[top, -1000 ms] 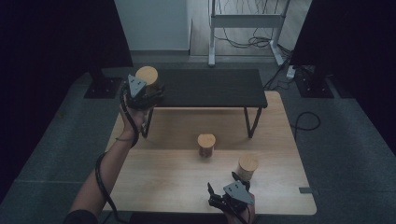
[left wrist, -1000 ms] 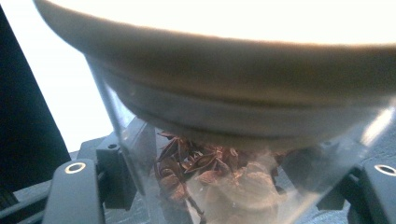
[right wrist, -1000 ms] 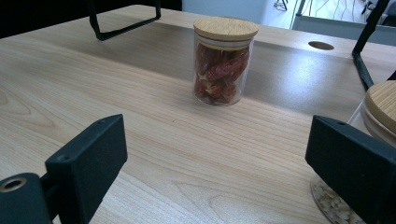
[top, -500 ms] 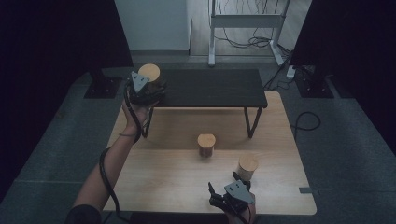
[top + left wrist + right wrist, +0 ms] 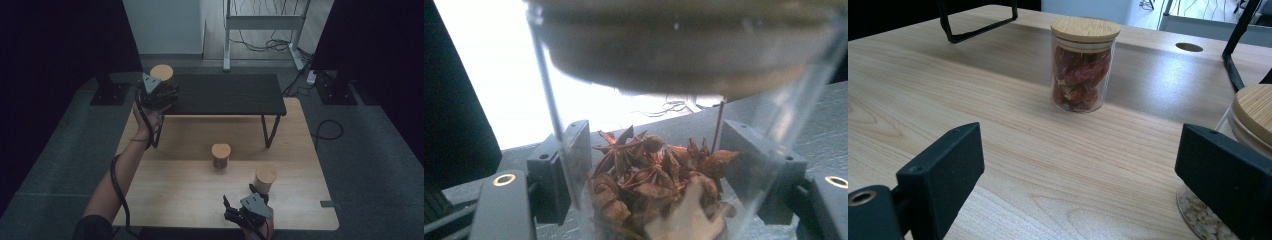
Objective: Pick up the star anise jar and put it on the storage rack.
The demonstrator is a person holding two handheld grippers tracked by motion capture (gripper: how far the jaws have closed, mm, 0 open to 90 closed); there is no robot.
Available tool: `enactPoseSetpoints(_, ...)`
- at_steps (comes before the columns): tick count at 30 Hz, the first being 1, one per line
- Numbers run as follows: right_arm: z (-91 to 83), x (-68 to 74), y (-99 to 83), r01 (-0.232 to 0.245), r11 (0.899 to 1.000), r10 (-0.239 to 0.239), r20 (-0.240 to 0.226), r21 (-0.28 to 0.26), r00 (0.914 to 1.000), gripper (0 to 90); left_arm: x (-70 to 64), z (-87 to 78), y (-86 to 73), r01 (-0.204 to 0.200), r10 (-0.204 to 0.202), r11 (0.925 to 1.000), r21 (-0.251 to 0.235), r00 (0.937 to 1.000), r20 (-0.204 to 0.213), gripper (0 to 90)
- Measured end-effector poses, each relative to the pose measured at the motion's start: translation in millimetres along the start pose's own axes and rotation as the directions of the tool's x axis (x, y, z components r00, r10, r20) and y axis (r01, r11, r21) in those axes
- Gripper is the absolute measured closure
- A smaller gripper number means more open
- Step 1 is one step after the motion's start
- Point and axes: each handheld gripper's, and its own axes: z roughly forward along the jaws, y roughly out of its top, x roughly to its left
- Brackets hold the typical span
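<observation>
Left claw (image 5: pixel 159 91) clamped on upright star-anise jar (image 5: pixel 659 165), at left end of black shelf (image 5: pixel 225 95); right claw (image 5: pixel 1083 185) wide, idle.

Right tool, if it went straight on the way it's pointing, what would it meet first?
Probably the chilli jar, roughly centred ahead of the open right tool; the nearer jar sits beside one jaw. Depth is uncertain.

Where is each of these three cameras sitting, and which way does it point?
High view: above the person's side, looking forward and down on the table; forearms and both grippers show.
Left gripper view: on the left gripper, facing the star anise jar between its jaws.
Right gripper view: on the right gripper, low over the table, facing the chili jar.
Shared: the chili jar.
</observation>
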Motion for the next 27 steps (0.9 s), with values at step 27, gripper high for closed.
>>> enactPoseSetpoints(27, -1.8, -1.1, 0.0, -0.001, 1.0, 0.001, 0.007, -0.006, 1.0, 5.1, 4.8, 4.1, 3.4, 0.038, -0.038, 0.9989, 0.027, 0.9993, 0.001, 25.5)
